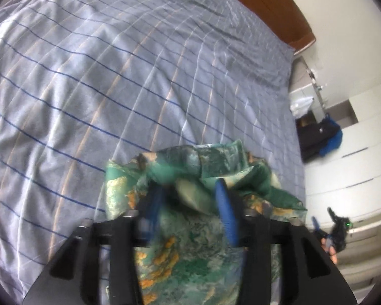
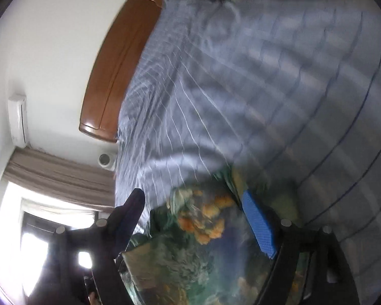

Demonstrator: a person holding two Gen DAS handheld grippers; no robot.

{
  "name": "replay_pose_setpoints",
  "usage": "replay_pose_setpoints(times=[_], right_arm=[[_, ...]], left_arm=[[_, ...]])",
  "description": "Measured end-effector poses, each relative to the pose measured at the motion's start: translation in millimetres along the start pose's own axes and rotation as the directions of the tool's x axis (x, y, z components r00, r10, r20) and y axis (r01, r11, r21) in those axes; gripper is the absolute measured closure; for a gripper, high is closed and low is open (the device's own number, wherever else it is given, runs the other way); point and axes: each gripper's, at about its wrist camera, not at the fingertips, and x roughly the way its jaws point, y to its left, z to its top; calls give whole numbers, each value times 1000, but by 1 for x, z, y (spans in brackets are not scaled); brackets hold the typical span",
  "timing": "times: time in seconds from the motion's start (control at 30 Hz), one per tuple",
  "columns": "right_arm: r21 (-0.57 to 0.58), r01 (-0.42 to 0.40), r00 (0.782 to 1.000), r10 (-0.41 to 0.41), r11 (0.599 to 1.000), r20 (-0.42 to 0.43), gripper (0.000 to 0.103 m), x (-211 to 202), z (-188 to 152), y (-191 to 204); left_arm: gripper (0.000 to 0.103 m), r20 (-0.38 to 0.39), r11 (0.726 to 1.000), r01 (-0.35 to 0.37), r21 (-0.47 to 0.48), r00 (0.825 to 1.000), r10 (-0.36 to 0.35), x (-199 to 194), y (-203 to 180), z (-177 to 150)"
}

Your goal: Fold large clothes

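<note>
Left gripper (image 1: 190, 200): jaws narrow, bunched green patterned garment (image 1: 188, 249) pinched between them, cloth hanging below. Right gripper (image 2: 198, 218): jaws wide, same garment (image 2: 190, 254) lying between them, grip not confirmed; view blurred. Beyond both, the striped bed (image 1: 114, 76) ahead. Judgement: left nearer control; spread forward onto the bed.

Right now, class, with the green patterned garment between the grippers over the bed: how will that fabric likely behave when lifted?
The green patterned garment will probably be floppy: it bunches in soft folds around the left gripper. It looks thin, so likely light. Its slight sheen suggests it may slip; the right gripper stands open around it.
</note>
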Motion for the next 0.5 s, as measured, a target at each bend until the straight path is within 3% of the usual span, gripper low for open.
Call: replay_pose_setpoints(times=[0.03, 0.1, 0.2, 0.3, 0.4, 0.43, 0.5], right_arm=[[-52, 27, 1000, -28, 998, -6, 24, -5, 1, 14], [-230, 94, 993, -108, 969, -51, 24, -7, -8, 54], [-453, 107, 969, -196, 885, -152, 24, 7, -45, 109], [-589, 140, 938, -297, 796, -179, 24, 31, -85, 143], [-664, 166, 930, -340, 729, -141, 24, 43, -106, 154], [-698, 131, 931, -330, 704, -158, 24, 52, -115, 160], [-716, 13, 926, -279, 698, -255, 24, 65, -134, 169]], left_arm=[[0, 36, 998, -66, -2, 997, 66, -6, 0, 2], [1, 82, 990, -142, -28, 986, 144, -15, 5, 2], [2, 55, 995, -89, -43, 994, 91, -17, 9, -2], [2, 74, 981, -163, 106, 985, 156, -17, -6, -16], [3, 84, 924, -213, 318, 977, 196, -12, -29, -40], [3, 74, 893, -211, 397, 977, 199, -7, -38, -51], [3, 74, 830, -236, 505, 970, 231, 1, -51, -66]])
